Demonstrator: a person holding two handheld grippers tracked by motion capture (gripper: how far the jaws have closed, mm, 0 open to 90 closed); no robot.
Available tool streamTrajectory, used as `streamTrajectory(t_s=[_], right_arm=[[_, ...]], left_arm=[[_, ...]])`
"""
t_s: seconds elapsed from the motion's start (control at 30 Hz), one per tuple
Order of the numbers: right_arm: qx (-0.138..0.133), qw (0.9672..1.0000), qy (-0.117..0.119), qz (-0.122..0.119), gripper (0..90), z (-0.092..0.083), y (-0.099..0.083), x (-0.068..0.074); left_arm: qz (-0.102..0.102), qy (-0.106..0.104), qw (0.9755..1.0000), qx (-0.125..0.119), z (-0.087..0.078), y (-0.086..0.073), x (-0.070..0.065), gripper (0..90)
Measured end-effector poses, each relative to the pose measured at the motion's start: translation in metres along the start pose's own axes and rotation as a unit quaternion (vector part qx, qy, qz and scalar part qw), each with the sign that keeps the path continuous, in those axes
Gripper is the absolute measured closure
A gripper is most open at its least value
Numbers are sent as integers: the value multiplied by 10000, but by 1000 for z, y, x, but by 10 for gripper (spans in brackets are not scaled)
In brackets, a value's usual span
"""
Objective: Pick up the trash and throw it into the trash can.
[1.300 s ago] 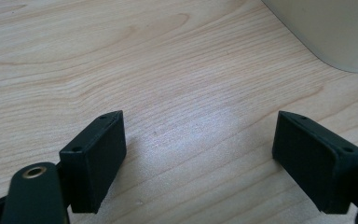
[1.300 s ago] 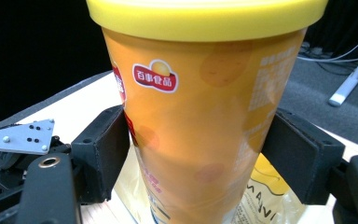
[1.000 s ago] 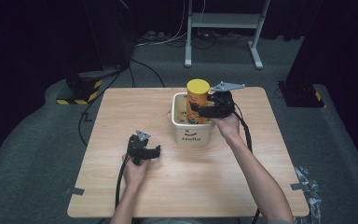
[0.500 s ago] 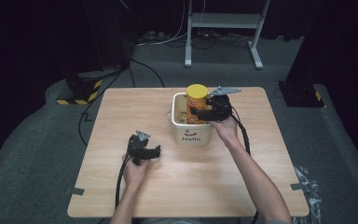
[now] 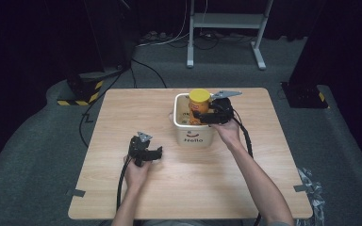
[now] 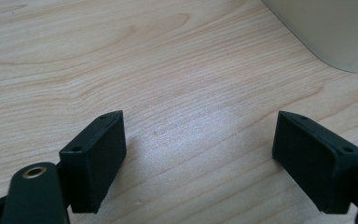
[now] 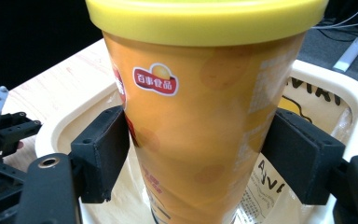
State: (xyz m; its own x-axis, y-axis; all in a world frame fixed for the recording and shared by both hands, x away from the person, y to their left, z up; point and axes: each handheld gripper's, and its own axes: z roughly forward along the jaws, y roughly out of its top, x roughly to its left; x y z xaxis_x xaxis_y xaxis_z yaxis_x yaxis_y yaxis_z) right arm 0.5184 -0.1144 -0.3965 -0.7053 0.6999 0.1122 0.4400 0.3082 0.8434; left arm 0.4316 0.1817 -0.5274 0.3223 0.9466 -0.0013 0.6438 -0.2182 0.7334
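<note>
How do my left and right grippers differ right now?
The right gripper has its jaws closed on the orange can with the yellow lid, held upright in the white bin; the left gripper has its jaws wide apart with nothing between them. The right one is raised over the bin, the left sits low over the bare wooden table beside the bin. Both have black jaws and trailing cables.

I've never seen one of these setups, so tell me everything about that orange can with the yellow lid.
The can is a tall orange tube with a glossy printed wrapper, a small red logo and a yellow plastic lid. It stands upright, its lower part inside the white bin, top poking out. The right claw grips its sides.
</note>
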Motion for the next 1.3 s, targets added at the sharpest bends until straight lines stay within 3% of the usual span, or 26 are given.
streamTrajectory(t_s=[0.37,0.73,1.0,1.3], right_arm=[[78,9999,-5,107,227,5,-8,-4],[70,10000,50,10,175,6,-11,0],[47,9999,145,-24,139,-3,-10,0],[-272,9996,58,-2,145,-23,-7,-5]], left_arm=[[-12,-9,10000,2,0,0,0,176],[-14,-9,10000,0,0,0,0,177],[-11,-1,10000,-2,0,0,0,177],[-15,-7,10000,-2,0,0,0,177]])
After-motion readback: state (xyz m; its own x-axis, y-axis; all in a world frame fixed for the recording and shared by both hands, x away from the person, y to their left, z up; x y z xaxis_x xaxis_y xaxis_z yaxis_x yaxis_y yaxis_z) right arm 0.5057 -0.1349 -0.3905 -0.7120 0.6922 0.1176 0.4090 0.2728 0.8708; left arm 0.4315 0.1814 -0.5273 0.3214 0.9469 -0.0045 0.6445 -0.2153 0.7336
